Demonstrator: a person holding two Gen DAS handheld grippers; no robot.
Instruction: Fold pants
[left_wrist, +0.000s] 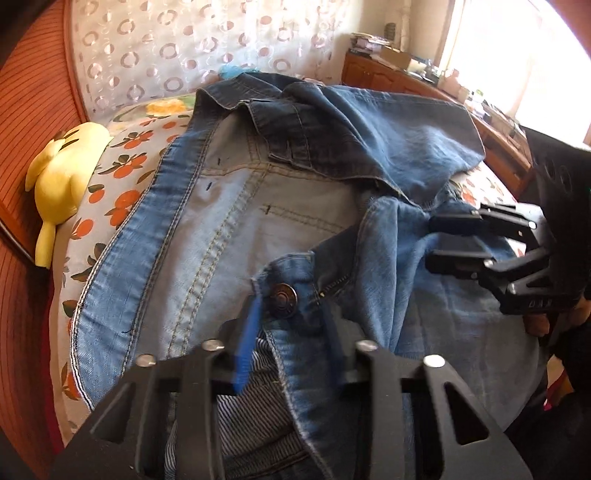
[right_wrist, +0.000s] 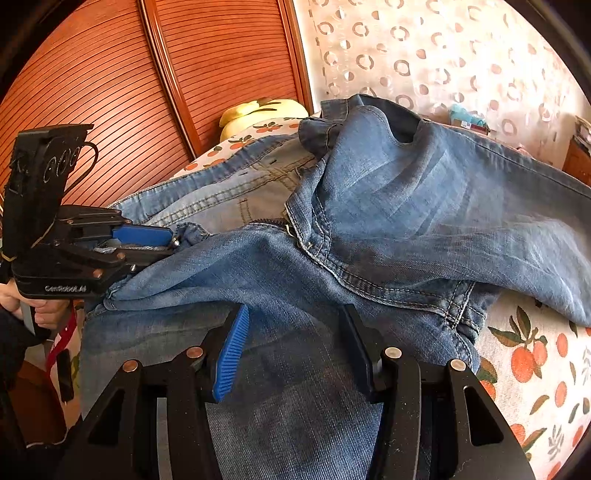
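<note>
Blue jeans (left_wrist: 369, 155) lie rumpled on the bed, waistband open and pale inside showing. My left gripper (left_wrist: 291, 306) is shut on the front waistband beside the metal button (left_wrist: 283, 295); it also shows in the right wrist view (right_wrist: 173, 240), clamped on the denim edge. My right gripper (right_wrist: 291, 317) is open, its blue pad (right_wrist: 232, 354) and black finger resting over the jeans (right_wrist: 406, 221) near the crotch seam. It appears in the left wrist view (left_wrist: 439, 240) at the right, fingers apart above the denim.
The bed has a sheet with an orange fruit print (right_wrist: 532, 362). A yellow plush toy (left_wrist: 62, 170) lies at the bed's left edge by a wooden slatted wall (right_wrist: 110, 74). A patterned curtain (left_wrist: 184, 44) hangs behind. A cluttered wooden cabinet (left_wrist: 424, 81) stands at the right.
</note>
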